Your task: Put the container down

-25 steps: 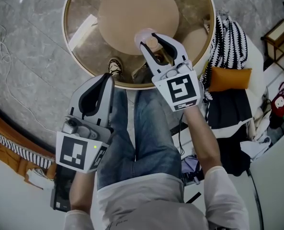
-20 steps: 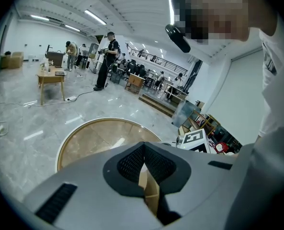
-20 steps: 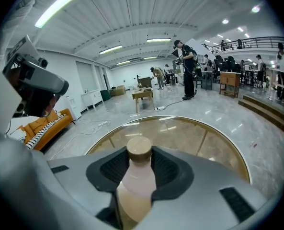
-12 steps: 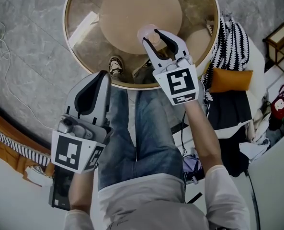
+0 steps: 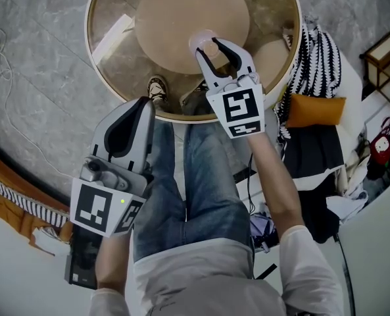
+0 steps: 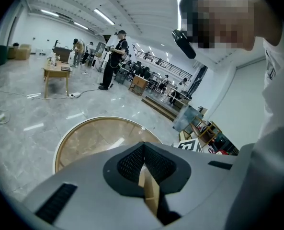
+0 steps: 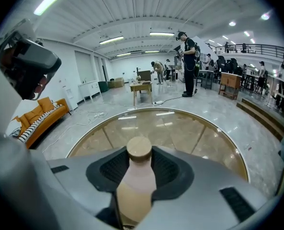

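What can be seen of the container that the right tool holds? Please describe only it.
The container is a small bottle with a pale beige-pink body that narrows to a round, wood-coloured cap. It looks like frosted plastic or glass. Cap on and seemingly upright, it is gripped by its upper body between the dark pads of the right tool, above the round glass table. Whether its base touches the glass cannot be told.

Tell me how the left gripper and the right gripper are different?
The right gripper is shut on a capped container; the left gripper is shut on nothing. The right gripper reaches over the round table; the left gripper sits back by the person's leg. Both are grey with marker cubes.
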Tool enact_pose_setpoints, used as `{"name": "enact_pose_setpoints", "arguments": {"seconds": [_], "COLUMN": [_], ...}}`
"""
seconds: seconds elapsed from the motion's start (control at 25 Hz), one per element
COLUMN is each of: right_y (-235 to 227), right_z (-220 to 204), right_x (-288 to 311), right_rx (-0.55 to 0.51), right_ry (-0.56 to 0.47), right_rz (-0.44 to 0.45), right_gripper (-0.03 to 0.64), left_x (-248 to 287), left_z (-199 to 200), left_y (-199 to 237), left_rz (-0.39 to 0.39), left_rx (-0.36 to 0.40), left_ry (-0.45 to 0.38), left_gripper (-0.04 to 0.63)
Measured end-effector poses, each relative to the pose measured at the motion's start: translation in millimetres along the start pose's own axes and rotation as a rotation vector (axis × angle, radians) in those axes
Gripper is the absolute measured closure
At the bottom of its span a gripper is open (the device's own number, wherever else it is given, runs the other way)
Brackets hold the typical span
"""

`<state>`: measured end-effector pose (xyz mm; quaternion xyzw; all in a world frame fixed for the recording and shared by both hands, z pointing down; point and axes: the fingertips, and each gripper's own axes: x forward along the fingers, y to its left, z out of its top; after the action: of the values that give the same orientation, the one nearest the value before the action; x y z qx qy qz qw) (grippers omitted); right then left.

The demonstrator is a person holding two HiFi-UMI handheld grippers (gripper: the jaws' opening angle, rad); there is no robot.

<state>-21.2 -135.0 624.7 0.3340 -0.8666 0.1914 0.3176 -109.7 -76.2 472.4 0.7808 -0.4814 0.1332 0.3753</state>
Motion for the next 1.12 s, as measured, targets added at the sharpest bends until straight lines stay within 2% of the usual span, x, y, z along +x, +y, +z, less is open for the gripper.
{"name": "enact_pose_setpoints", "arguments": {"seconds": [0.84,1.12], "right_y": [0,-2], "right_z": [-15,-14], "right_x": [9,8], "right_rx": [-0.041,0.033], "right_ry": [0.030,0.024], "right_rz": [-0.038,-0.052], "right_gripper": [0.465,0.459], "left_x": [0,1], "left_z": [-5,-7], "left_y": [4,4], "left_rz": [-0.010,-0.017], "left_rx": [-0.017,-0.029], "left_ry": [0.025,0.028], "left_gripper": [0.577,0.577]}}
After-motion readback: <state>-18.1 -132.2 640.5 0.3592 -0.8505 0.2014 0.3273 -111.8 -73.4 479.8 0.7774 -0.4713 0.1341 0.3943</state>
